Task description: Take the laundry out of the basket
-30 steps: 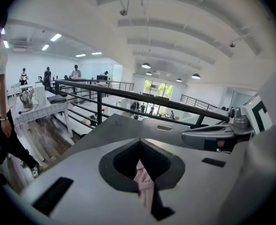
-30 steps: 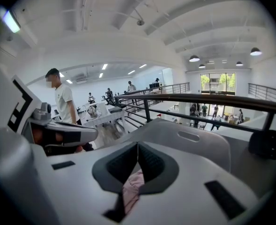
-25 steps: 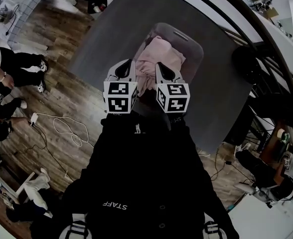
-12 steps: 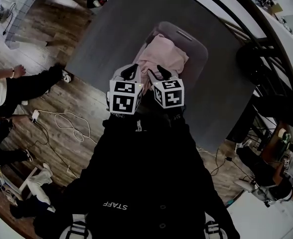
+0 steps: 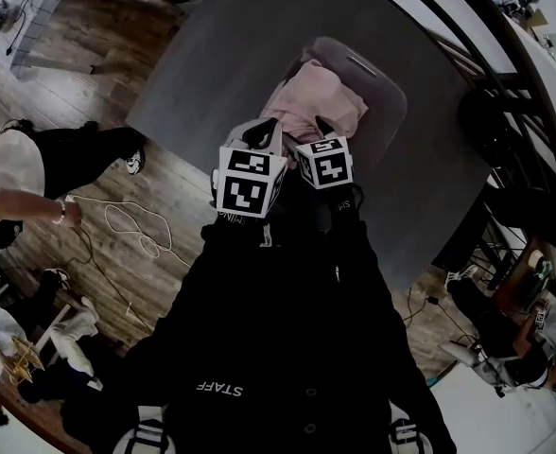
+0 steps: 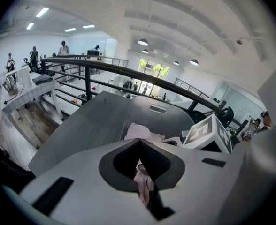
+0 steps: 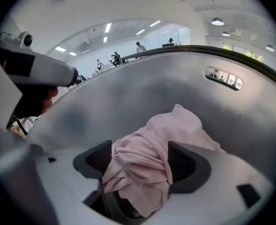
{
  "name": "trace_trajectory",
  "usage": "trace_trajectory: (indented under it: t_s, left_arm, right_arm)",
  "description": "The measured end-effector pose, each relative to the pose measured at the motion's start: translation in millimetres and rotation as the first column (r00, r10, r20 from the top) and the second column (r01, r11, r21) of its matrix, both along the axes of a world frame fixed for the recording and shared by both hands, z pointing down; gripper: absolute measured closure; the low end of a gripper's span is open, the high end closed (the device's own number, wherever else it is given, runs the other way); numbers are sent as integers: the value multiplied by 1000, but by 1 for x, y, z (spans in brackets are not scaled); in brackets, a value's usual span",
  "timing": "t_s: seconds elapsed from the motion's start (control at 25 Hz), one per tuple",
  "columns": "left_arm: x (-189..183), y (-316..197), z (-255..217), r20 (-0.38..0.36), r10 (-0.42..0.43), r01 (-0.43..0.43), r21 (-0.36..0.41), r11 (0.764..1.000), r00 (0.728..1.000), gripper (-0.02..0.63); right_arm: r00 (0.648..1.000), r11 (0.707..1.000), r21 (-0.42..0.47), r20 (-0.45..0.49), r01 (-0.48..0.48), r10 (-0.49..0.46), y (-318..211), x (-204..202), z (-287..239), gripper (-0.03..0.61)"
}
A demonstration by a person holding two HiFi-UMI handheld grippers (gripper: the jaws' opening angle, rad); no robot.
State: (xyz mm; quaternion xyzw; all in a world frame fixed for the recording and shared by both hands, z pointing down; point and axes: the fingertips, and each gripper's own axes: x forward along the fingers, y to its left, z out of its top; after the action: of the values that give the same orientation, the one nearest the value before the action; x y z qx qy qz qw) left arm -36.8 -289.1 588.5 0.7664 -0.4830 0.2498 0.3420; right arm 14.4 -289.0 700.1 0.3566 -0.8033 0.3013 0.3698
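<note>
**A:** Pinching anything, that left gripper?

**B:** Yes. Its jaws are together on a thin fold of the pink garment, which hangs down between them.

**A:** And the right gripper?

**B:** Its jaws are opening. A bunched wad of the same garment sits in the gap and fills most of it, but the pads stand wide on either side.

**A:** Where's the rest of it?

**B:** Heaped in the grey basket, and it trails up from the heap to both grippers. The basket's far wall, with its handle slot, rises behind.

**A:** And around that?

**B:** In the head view the basket stands on a dark grey table. The two grippers sit side by side at the basket's near end, their marker cubes close together. Wooden floor lies off to the left of the table.
</note>
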Motion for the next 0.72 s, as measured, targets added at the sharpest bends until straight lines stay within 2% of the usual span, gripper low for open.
trace_trajectory:
  t_s: [0.32,0.72]
  left_arm:
    - [-14,-6,-5,-7,-37,37,-9,999,999,617]
    - [-36,-5,-1,-6,-104,104,5,995,995,617]
  right_arm:
    - [998,992,-122,-51,41,-48,5,0,45,154]
    - [985,987,-154,-159,42,-67,2,0,88,154]
